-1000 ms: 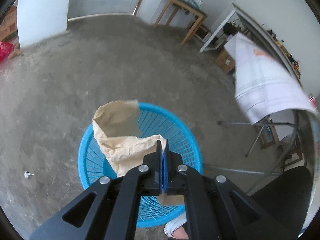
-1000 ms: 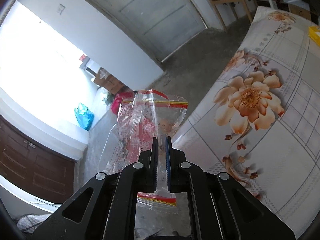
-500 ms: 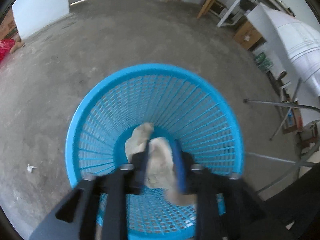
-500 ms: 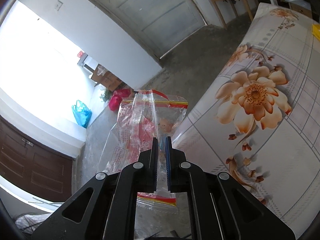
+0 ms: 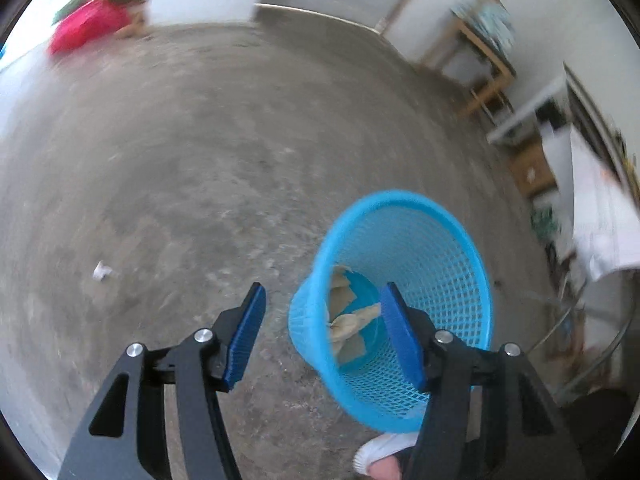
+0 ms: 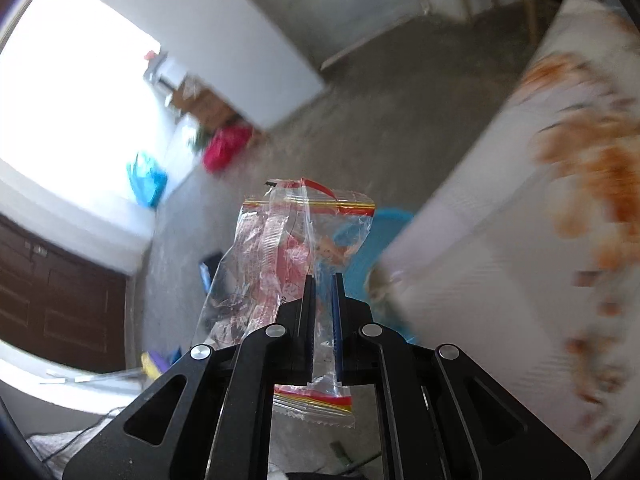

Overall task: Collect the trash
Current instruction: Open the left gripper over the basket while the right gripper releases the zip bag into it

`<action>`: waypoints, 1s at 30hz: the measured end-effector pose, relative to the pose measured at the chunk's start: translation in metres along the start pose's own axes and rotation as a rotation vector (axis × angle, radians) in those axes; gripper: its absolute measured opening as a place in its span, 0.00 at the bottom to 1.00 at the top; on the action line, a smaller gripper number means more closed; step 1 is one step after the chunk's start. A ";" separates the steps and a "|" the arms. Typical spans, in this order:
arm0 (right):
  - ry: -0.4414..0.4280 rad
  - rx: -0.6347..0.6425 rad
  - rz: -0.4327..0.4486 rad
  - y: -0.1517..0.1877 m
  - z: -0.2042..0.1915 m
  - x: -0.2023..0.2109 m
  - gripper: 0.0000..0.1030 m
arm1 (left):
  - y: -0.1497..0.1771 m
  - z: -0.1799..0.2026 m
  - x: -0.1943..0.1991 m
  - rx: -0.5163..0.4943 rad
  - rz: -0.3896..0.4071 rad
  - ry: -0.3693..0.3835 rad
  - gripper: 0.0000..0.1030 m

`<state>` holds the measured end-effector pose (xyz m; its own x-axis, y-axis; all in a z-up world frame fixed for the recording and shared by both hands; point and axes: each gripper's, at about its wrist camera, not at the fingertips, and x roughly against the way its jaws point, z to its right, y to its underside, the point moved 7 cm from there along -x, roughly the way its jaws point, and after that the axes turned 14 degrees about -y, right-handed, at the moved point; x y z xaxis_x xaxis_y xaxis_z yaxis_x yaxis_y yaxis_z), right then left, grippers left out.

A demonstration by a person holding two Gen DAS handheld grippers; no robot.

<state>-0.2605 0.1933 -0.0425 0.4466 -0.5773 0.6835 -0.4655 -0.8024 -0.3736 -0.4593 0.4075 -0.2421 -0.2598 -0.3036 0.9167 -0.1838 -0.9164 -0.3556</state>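
Left wrist: crumpled brown paper (image 5: pixel 350 316) inside blue mesh basket (image 5: pixel 436 280)

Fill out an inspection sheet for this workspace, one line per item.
Surface: bare grey concrete floor.
Job's things: blue basket on the floor with crumpled brown paper inside; clear plastic bag clamped in the right gripper.
Clutter: small white scrap on the floor left of the basket.
Grippers: left gripper open, empty; right gripper shut on the bag.
Cables: nothing seen.
Surroundings: flowered tablecloth, red bag, wooden table, brown door.
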 end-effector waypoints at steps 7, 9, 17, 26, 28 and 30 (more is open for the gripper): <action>0.070 0.037 -0.197 -0.003 0.005 -0.110 0.06 | -0.002 -0.037 0.028 0.068 0.042 -0.016 0.56; 0.111 0.055 -0.249 -0.002 0.010 -0.141 0.07 | -0.002 -0.041 0.031 0.079 0.040 -0.017 0.56; 0.382 0.102 -0.348 0.013 0.079 -0.205 0.13 | 0.000 -0.035 0.025 0.053 0.027 -0.032 0.56; 0.542 0.043 -0.373 0.014 0.140 -0.210 0.69 | 0.004 -0.025 0.024 0.036 0.020 -0.024 0.56; 0.532 0.052 -0.377 0.015 0.135 -0.206 0.69 | 0.004 -0.024 0.024 0.037 0.017 -0.026 0.56; 0.509 0.082 -0.391 0.017 0.121 -0.210 0.69 | 0.003 -0.023 0.025 0.037 0.019 -0.025 0.56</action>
<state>-0.2702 0.2822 -0.2682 0.1435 -0.1121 0.9833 -0.2729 -0.9595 -0.0696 -0.4884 0.4031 -0.2242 -0.2388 -0.3266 0.9145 -0.1443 -0.9193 -0.3660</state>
